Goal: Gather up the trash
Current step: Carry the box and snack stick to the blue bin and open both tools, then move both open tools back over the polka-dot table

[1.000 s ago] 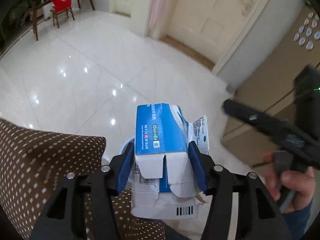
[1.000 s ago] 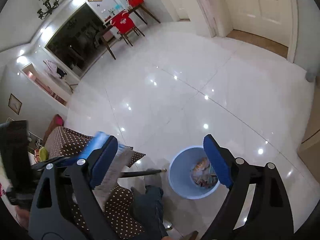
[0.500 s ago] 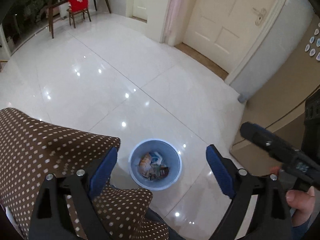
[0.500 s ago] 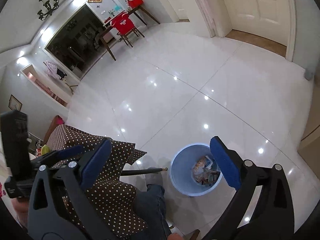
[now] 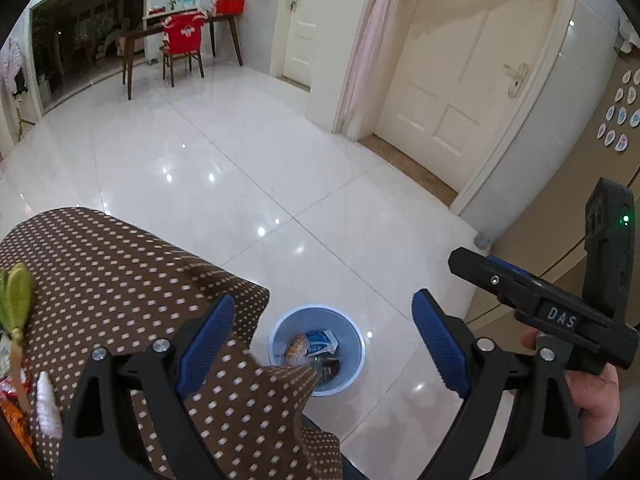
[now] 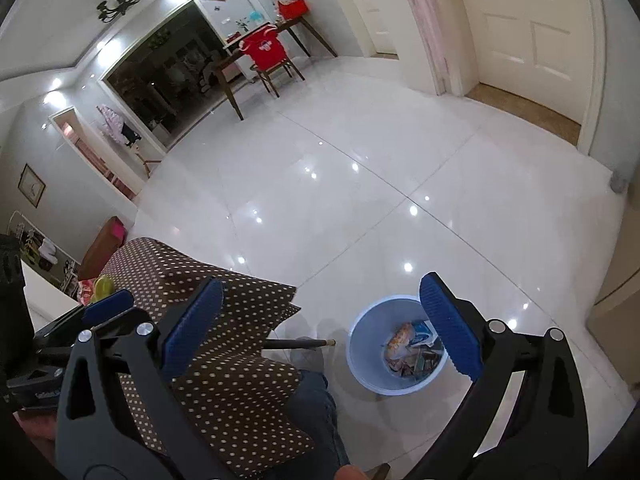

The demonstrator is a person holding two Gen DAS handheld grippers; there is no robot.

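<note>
A light blue trash bin (image 5: 357, 356) stands on the white tile floor by the table corner; it also shows in the right wrist view (image 6: 362, 368). Inside lie the blue-and-white carton (image 5: 321, 341) and other wrappers (image 6: 402, 346). My left gripper (image 5: 320, 340) is open and empty, high above the bin. My right gripper (image 6: 320, 332) is open and empty, with the bin under its right finger. In the left wrist view the right gripper's body (image 5: 560, 312) is at the right, held in a hand.
A table with a brown polka-dot cloth (image 5: 112, 280) is at the left, with a green item (image 5: 18, 300), a white bottle (image 5: 48, 408) and wrappers on it. A desk and red-covered chair (image 5: 182, 46) stand far back. Doors (image 5: 452, 80) are at the right.
My left gripper opened and let go of the blue-and-white carton, which now lies in the bin. Both views have tilted up to show more of the room.
</note>
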